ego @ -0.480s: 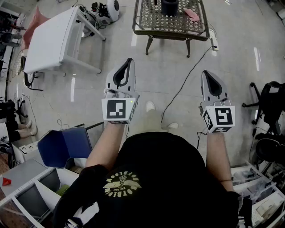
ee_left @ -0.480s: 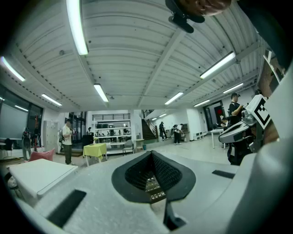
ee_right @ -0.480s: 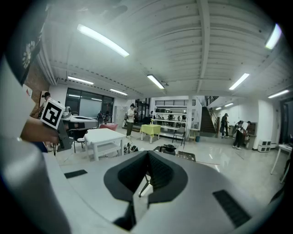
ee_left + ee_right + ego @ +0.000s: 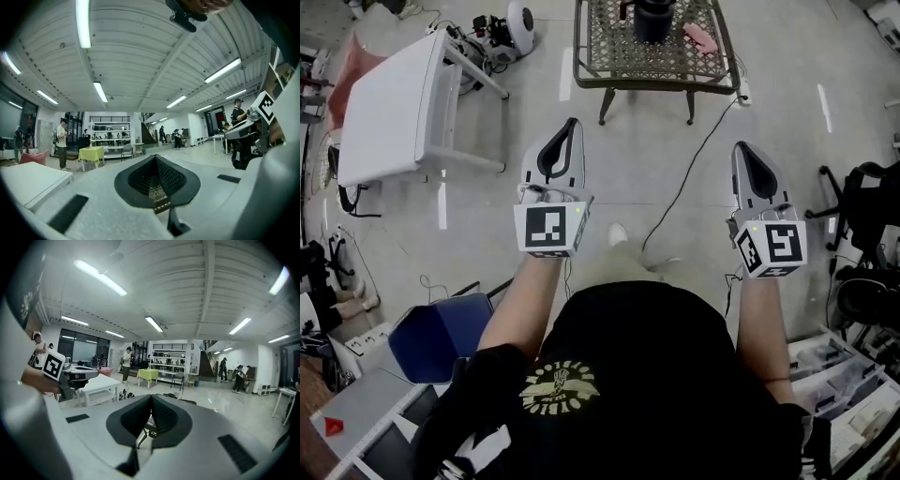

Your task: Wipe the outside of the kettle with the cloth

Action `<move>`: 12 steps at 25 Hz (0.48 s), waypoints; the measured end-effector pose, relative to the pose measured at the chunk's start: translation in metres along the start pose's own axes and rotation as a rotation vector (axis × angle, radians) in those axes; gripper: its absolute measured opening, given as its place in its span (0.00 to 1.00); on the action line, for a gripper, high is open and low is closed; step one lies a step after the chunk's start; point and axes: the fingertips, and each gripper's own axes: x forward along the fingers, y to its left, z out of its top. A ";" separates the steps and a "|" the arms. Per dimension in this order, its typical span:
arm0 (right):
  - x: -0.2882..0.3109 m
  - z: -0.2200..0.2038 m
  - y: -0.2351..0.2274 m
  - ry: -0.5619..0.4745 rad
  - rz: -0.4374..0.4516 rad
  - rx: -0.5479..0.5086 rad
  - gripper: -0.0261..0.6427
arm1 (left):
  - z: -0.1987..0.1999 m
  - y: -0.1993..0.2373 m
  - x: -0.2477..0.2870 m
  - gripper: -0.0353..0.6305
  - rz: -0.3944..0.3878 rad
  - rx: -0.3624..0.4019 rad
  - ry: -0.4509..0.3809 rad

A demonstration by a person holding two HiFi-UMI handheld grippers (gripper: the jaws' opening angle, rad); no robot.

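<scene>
The left gripper (image 4: 571,127) and the right gripper (image 4: 741,150) are both closed, with nothing between their jaws. They are held side by side across the middle of the head view. The kettle (image 4: 654,19) (dark, cut off by the top edge) stands on a metal lattice table (image 4: 656,82) at top centre, well apart from both. The pink cloth (image 4: 701,36) lies just to its right. A white table (image 4: 394,103) fills the upper left.

1. Head view: from above the person, steeply down, close over the left gripper (image 4: 573,124) and right gripper (image 4: 739,147).
2. Gripper views: roughly level along the jaws, both showing a distant yellow table (image 4: 91,153) (image 4: 148,375), seemingly the same one.
</scene>
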 end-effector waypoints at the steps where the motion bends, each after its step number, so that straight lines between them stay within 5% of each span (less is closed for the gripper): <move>1: 0.003 0.002 -0.001 0.002 -0.005 -0.005 0.06 | -0.001 0.004 0.005 0.06 -0.004 -0.003 0.000; 12: 0.029 -0.007 -0.026 0.017 0.004 0.018 0.06 | -0.011 0.010 0.049 0.06 -0.023 -0.026 0.013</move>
